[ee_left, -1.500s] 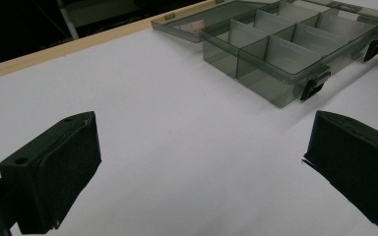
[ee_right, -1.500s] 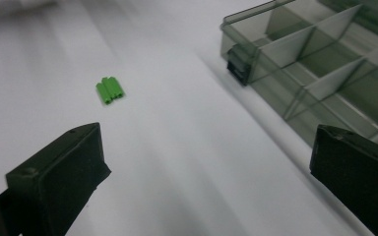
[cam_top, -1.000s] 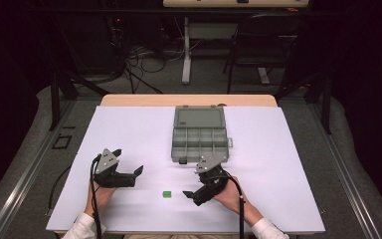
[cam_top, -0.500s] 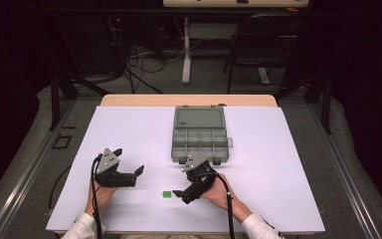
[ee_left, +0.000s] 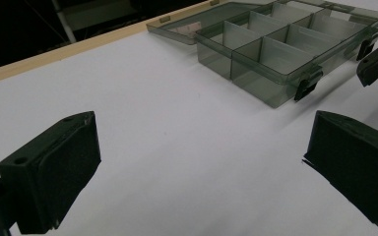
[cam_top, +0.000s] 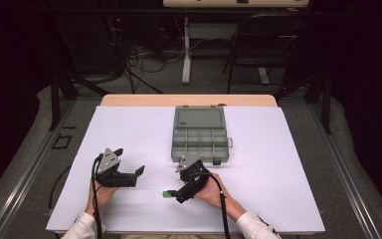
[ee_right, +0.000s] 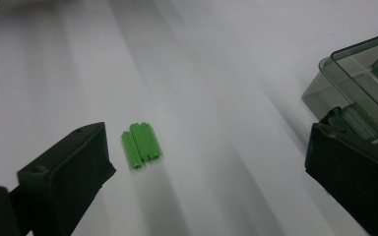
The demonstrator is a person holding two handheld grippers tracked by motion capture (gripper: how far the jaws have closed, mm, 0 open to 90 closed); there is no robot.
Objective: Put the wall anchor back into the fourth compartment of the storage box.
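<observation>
In the high view, a small green piece [cam_top: 165,194] is seen lying on the white surface [cam_top: 288,169] near its front edge, just beside the right tool [cam_top: 180,195]. Its form is resolved in the right gripper view: a ribbed plastic block [ee_right: 141,143] of 3 joined ridged segments, its long axis running away from the camera, close to the left jaw. The right tool is held wide open, with nothing gripped. The left tool [cam_top: 138,173] is likewise spread wide and empty. The translucent grey compartment box [ee_left: 280,46], lid open, is shown with thin dividers and black latches.
</observation>
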